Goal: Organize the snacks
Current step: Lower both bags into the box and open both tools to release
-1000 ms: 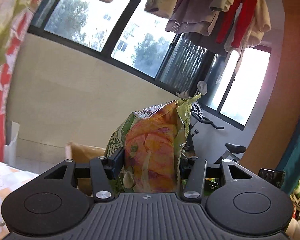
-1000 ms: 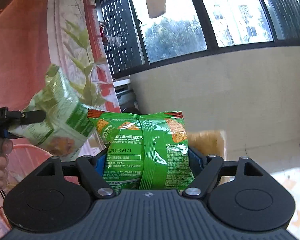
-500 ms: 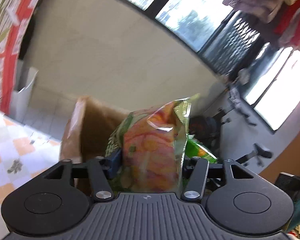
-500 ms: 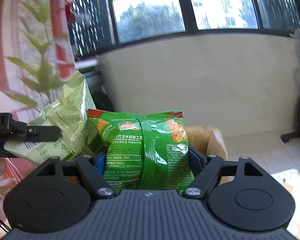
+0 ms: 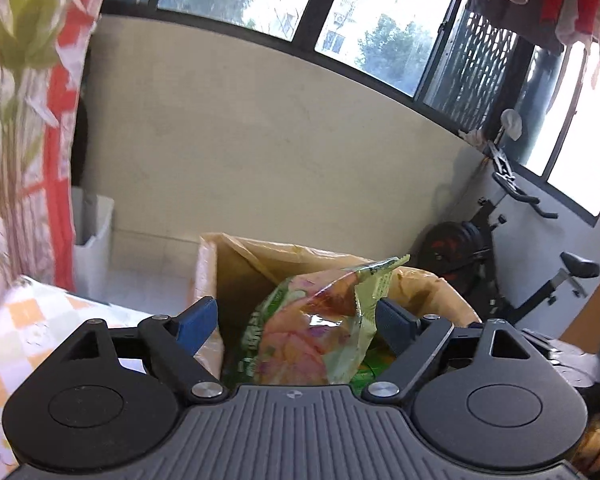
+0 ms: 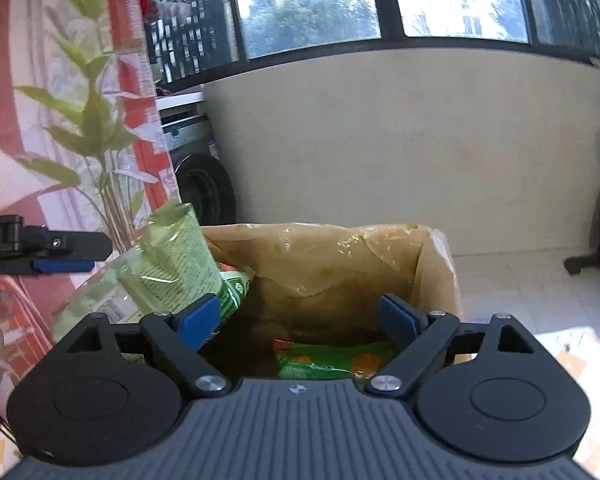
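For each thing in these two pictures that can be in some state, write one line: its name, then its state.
Left claw: open, jaws spread either side of a snack bag, not gripping it.
Right claw: open, nothing between the jaws.
Orange and green snack bag: loose, tilted, partly inside the box.
Dark green snack bag: lying low inside the box.
Cardboard box: open at the top, lined with plastic.
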{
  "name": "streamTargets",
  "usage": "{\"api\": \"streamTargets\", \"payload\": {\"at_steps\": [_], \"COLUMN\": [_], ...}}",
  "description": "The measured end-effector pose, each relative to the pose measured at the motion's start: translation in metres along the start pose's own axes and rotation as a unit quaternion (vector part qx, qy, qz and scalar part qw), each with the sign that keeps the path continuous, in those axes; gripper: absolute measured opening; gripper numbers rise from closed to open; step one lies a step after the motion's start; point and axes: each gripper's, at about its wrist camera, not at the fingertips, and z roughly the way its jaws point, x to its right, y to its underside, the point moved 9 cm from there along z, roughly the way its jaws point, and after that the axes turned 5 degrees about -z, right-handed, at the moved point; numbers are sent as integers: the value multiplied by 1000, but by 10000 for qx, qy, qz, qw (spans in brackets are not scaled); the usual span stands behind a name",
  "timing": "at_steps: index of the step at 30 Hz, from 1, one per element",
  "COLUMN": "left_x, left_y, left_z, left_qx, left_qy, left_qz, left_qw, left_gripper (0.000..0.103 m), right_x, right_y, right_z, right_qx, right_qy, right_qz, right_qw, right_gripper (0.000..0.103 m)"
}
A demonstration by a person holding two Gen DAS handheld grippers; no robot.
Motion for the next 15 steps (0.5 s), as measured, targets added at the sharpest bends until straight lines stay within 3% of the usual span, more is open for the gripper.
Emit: {"api": "streamTargets", "payload": {"at_steps": [10, 15], "left_x": [5, 8], "left_y": [12, 17], "left_z": [-42, -65], "left_qx": [249, 291], "left_qy": [-537, -579], "left_qz": [566, 594], "left_qw": [9966, 9961], "left_gripper": [88, 88], "right_x": [-7, -9], "right_y": [8, 16], "right_z": [-34, -54], "right_qx": [23, 122], "right_qy": [-56, -98], "right_qz": [-169, -160], "right_qw": [9998, 9998], "right_gripper": [89, 89]}}
